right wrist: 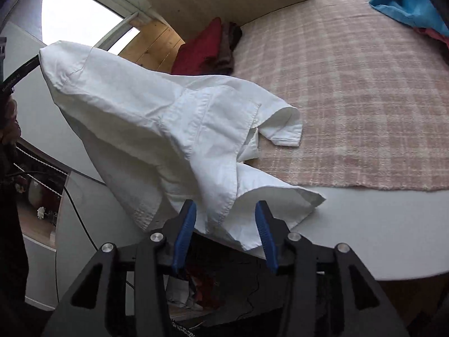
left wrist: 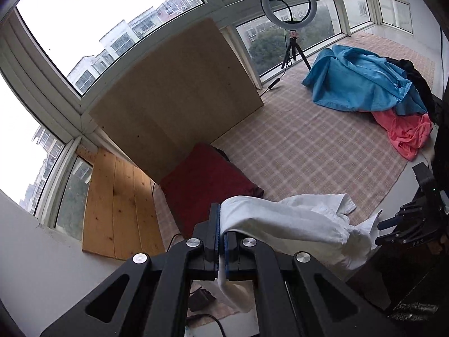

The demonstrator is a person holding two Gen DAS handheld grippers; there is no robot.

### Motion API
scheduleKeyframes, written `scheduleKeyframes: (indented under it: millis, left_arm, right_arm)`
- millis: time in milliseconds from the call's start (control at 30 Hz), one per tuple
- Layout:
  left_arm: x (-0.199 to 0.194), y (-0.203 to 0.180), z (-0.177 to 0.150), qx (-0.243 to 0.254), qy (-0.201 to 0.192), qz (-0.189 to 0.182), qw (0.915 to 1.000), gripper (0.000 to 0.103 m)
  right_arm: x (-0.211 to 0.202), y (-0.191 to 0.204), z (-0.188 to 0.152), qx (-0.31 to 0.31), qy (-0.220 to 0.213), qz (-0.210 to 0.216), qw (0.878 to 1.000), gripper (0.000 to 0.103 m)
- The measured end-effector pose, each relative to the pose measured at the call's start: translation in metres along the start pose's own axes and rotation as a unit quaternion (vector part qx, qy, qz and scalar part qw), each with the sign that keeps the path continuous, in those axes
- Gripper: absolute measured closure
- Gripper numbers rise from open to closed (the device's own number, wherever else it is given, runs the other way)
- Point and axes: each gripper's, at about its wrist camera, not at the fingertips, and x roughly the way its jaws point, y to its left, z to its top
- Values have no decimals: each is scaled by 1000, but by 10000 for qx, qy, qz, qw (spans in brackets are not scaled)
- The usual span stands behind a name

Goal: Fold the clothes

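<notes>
Along the near edge of the bench (right wrist: 378, 224), a white shirt (right wrist: 157, 118) hangs partly raised, one end lifted off the surface and the other spilling down onto the pale bench top and the checked pink cloth (right wrist: 350, 98) that covers most of it. At the lifted end, the left gripper (left wrist: 221, 236) is clamped on a fold of the shirt, its blue pads pressed together with white fabric squeezed between them and trailing below. By the same near edge, the right gripper (right wrist: 224, 236) stands with its jaws apart; the shirt's hem droops in the gap between the blue pads, but neither pad presses on it. One short sleeve (right wrist: 283, 126) lies flat on the checked cloth, just past the bench's bare strip. Toward the far left corner, a folded dark red garment (left wrist: 207, 177) rests on the cloth beside a leaning board (left wrist: 174, 95). Toward the far right corner, a blue garment (left wrist: 356, 81), a coral pink one (left wrist: 404, 132) and something black (left wrist: 415, 75) lie heaped together. Near the far edge, by the windows, stands a ring light (left wrist: 289, 2) on a small tripod.
</notes>
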Motion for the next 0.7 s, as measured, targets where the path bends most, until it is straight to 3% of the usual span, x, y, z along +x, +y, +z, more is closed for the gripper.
scheduleKeyframes:
  millis: [233,567,700]
  left_arm:
    - [7,16,-13,-122,82,42,9999,101]
    - [13,34,-30,-321,163,92,9993,101]
    - [14,33,-34,-246,193,162,9994,101]
  right_arm:
    - [33,14,-5,-13,481,76,9988,60]
    - [19,54,-6,-674,133,118,9976,60]
    - [43,48,0,-568,330,15,9978,62]
